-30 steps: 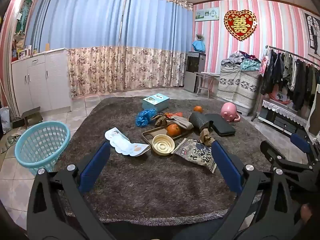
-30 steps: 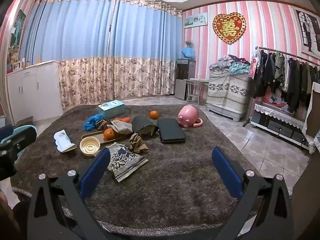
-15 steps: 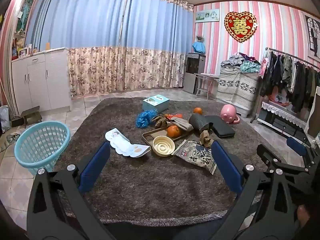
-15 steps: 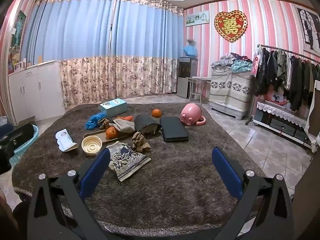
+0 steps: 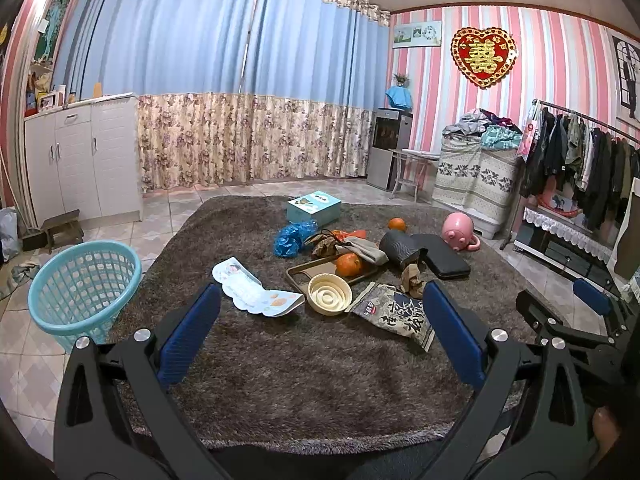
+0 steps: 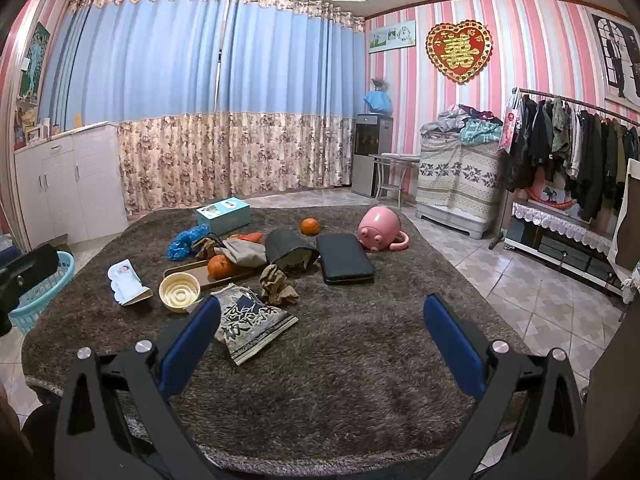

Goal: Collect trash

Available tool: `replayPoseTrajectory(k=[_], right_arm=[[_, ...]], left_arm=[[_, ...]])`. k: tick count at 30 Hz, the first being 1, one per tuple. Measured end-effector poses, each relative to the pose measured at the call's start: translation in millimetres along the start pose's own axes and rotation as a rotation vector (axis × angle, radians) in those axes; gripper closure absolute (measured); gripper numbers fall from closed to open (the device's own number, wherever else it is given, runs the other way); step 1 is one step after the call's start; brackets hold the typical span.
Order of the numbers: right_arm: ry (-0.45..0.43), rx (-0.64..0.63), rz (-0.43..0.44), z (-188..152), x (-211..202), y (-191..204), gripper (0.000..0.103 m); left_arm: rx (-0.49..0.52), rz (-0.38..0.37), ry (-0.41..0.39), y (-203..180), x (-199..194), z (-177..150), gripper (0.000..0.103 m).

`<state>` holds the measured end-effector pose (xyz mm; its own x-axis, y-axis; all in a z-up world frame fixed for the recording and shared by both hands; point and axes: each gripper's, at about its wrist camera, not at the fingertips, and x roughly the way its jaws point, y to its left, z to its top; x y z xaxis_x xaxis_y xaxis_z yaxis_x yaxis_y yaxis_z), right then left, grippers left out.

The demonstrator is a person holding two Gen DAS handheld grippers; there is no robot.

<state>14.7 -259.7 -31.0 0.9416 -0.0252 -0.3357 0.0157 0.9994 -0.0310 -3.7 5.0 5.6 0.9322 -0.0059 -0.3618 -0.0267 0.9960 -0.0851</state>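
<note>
Both grippers (image 5: 320, 336) (image 6: 320, 340) spread wide, empty, snack bag (image 6: 250, 322) flat, long axis toward basket (image 5: 80, 284)

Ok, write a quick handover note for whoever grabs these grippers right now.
Left gripper: open, empty, above the near rug.
Right gripper: open, empty.
Trash on the rug: snack bag, crumpled brown paper, blue plastic bag, printed card, cream ridged lid.
Teal basket stands on the tiles left of the rug.
Done: nothing picked up, as far as visible.
Left: carry every piece to the basket.
</note>
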Motion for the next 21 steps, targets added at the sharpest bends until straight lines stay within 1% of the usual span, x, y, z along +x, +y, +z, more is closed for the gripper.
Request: replayPoseTrajectory(k=[21], right_arm=[[-0.006,0.001,-0.002,0.0,-2.5,-3.5,0.004]], left_arm=[[-0.011,0.004,-0.005,2.5,0.5,1.2,0.005]])
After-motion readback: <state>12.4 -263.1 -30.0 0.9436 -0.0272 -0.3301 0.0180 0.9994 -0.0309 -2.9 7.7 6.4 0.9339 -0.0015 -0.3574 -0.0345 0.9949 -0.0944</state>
